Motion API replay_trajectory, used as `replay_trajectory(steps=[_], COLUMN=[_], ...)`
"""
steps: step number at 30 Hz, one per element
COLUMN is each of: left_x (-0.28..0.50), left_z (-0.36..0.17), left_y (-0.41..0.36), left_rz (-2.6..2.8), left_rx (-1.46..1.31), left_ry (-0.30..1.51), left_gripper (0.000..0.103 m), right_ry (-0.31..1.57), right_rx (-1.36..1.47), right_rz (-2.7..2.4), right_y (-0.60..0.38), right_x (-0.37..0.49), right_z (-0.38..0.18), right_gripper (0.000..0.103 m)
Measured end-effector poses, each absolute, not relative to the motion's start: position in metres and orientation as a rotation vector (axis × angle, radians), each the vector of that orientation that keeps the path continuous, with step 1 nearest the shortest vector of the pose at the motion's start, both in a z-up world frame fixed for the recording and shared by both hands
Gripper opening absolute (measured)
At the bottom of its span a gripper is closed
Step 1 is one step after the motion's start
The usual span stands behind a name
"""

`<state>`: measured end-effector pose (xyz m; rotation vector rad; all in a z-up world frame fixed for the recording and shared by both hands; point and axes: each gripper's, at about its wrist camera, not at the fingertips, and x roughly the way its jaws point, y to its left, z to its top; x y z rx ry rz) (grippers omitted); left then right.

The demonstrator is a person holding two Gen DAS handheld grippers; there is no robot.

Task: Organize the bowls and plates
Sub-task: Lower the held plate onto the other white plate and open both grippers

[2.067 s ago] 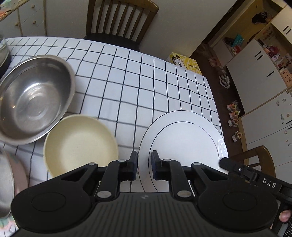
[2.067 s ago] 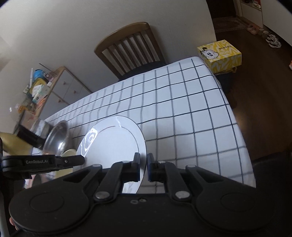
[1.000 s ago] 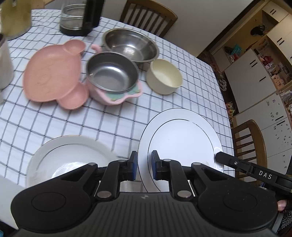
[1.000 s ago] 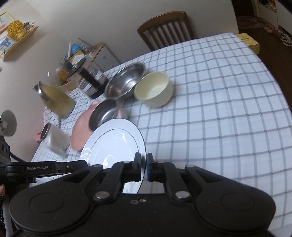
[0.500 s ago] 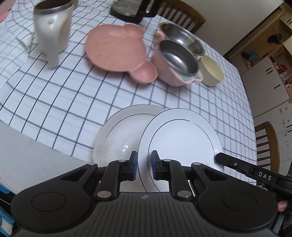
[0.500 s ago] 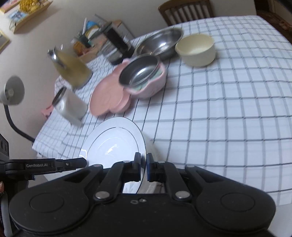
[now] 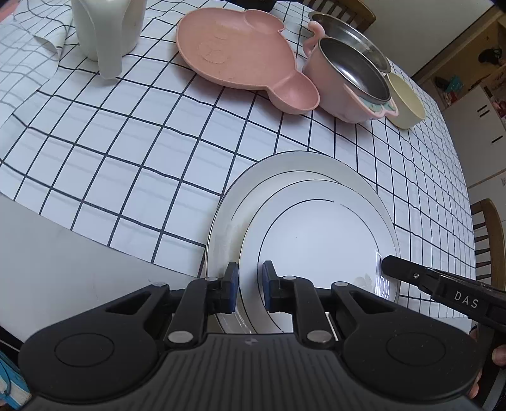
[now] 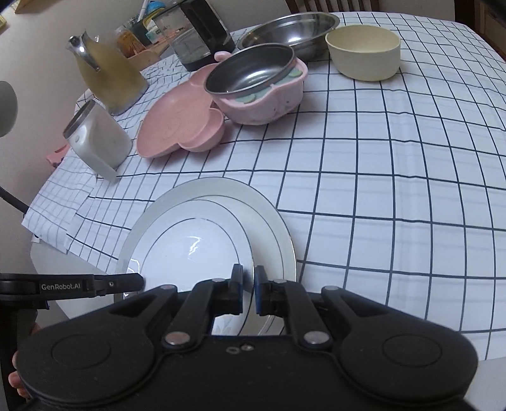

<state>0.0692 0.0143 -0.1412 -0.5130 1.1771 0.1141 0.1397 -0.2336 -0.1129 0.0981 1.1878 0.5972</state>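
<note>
A white plate with a thin dark ring is held by both grippers just over a larger white plate on the checked tablecloth. My left gripper is shut on the near left rim of the white plate. My right gripper is shut on its opposite rim; its finger tip shows in the left wrist view. The larger plate shows around the held one.
Behind stand a pink divided plate, a pink bowl with a steel insert, a cream bowl, a big steel bowl, a white jug, a glass pitcher and a kettle. The table edge is near left.
Both grippers carried the white plate across the table from the far side and brought it down over the larger white plate.
</note>
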Motion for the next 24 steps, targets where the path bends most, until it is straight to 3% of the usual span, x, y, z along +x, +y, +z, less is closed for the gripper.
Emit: replay_trajectory(steps=[24], left_x=[0.087], left_z=[-0.142], left_y=[0.008], left_rz=[0.048], left_rx=[-0.362], left_ry=[1.213], left_gripper=[0.015], right_ry=[1.201], right_rx=[0.057], right_rz=[0.549], right_y=[-0.223], right_x=[0.15], right_z=[-0.127], right_gripper=[0.012])
